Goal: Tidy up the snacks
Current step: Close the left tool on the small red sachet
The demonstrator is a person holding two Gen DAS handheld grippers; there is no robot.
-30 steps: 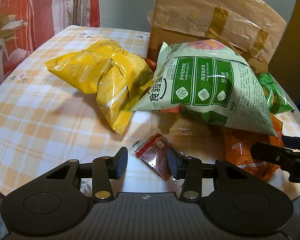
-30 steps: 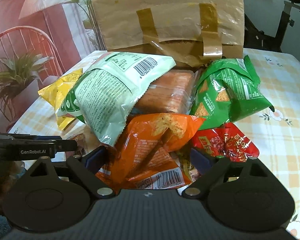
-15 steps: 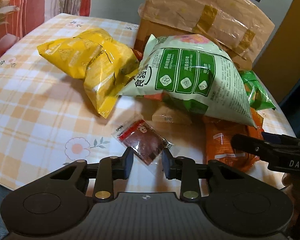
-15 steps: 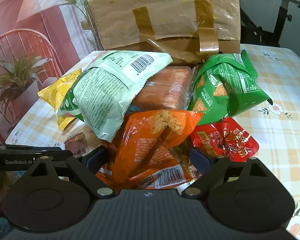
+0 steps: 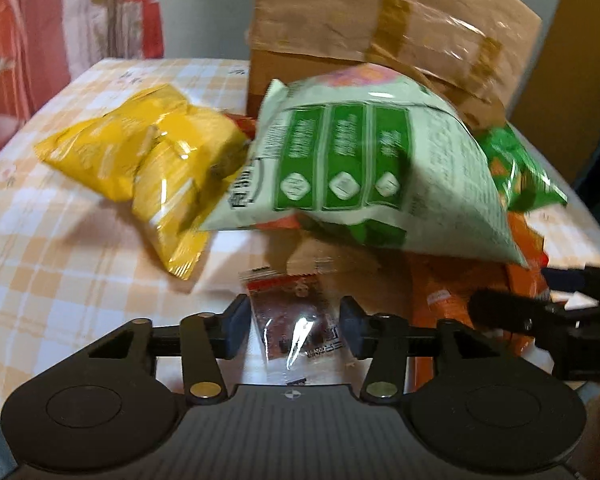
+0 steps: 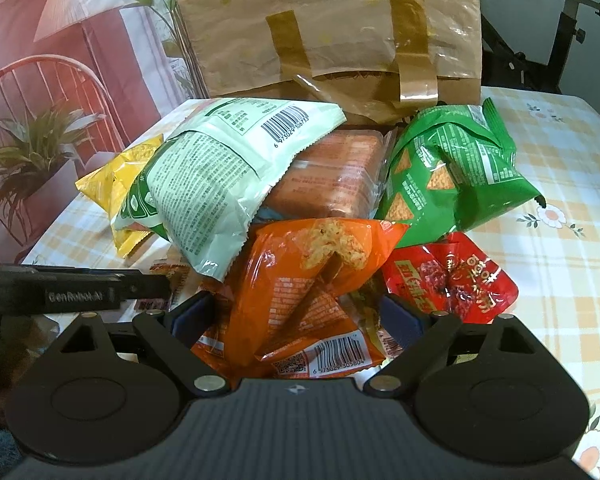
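A pile of snack bags lies on a checked tablecloth (image 5: 60, 248). My left gripper (image 5: 292, 326) is open, its fingers on either side of a small clear packet of dark red snack (image 5: 292, 320) lying flat. Behind it are two yellow bags (image 5: 148, 160) and a pale green bag (image 5: 364, 176). My right gripper (image 6: 298, 316) is open around the near end of an orange bag (image 6: 312, 288). A green bag (image 6: 448, 176), a red packet (image 6: 452, 276) and a wrapped orange-brown pack (image 6: 332, 176) lie around it.
A brown cardboard box (image 6: 332, 32) covered with taped plastic stands behind the pile. The right gripper's finger (image 5: 540, 312) shows at the right of the left wrist view. The left gripper's finger (image 6: 72, 292) shows at the left of the right wrist view. The table's right side shows bare cloth (image 6: 560, 160).
My left gripper has opened wider and moved forward over the small red packet, which now lies between its fingers. The right gripper has stayed around the orange bag.
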